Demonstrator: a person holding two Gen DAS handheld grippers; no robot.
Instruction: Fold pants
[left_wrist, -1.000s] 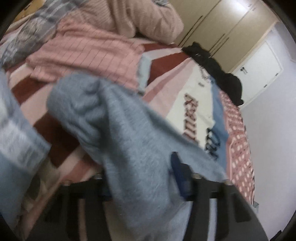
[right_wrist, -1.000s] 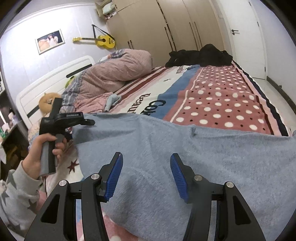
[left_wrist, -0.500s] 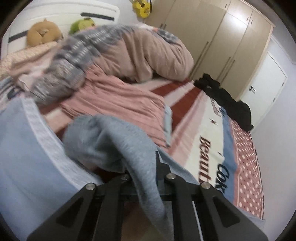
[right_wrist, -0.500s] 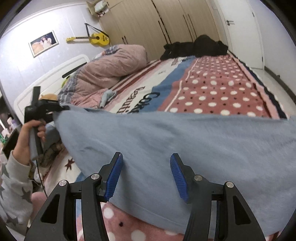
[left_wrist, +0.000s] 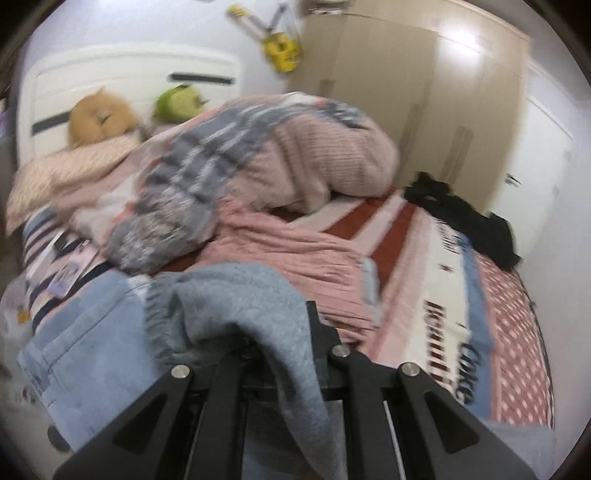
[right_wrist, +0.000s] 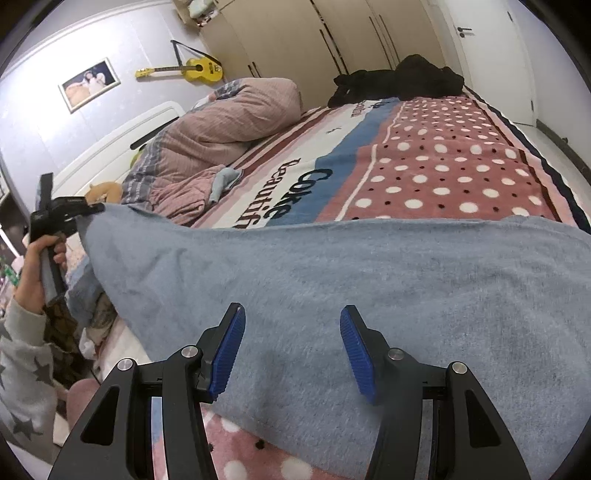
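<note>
While the blue-grey pants (right_wrist: 369, 280) lie spread across the near side of the bed (right_wrist: 443, 162), one end is lifted above the bedding at the headboard side, pinched between the pressed-together fingers of the left gripper (right_wrist: 96, 209). A hand (right_wrist: 37, 273) in a star-print sleeve holds that gripper's handle upright. Over the pants' near edge, the right gripper (right_wrist: 291, 350) tilts downward, its fingers (right_wrist: 229, 347) spread and empty.
</note>
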